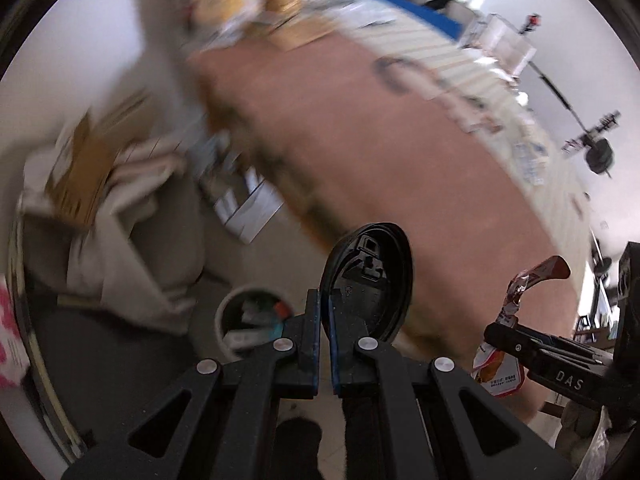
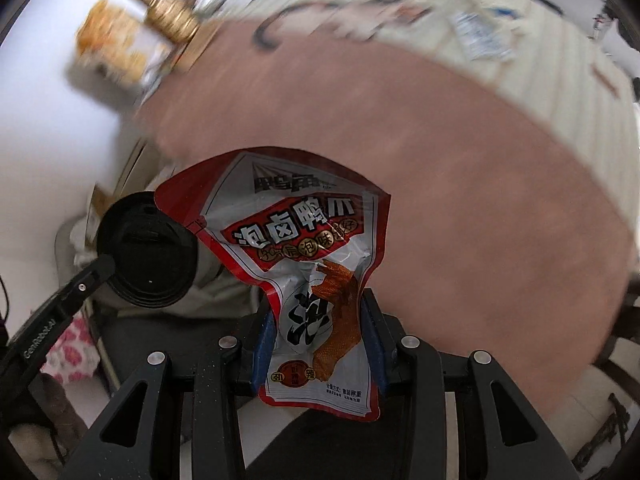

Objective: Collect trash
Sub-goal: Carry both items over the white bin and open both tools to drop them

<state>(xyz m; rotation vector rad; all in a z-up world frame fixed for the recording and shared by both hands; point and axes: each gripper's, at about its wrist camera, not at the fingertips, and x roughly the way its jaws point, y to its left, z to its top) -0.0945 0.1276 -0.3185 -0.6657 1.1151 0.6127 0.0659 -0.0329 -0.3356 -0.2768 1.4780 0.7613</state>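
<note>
Both hands loaded — trash in transit to the bin.
Left gripper (image 1: 325,316) pinches a black lid (image 1: 370,280) just above the white bin (image 1: 224,312); right gripper (image 2: 318,334) clamps a snack wrapper (image 2: 304,248) beside the table (image 2: 460,168) — next comes lining up over the bin and releasing.

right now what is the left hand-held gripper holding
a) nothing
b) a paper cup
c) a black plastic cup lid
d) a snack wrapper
c: the left hand-held gripper is shut on the edge of a black plastic cup lid, while the red and white snack wrapper sits in the right hand-held gripper.
</note>
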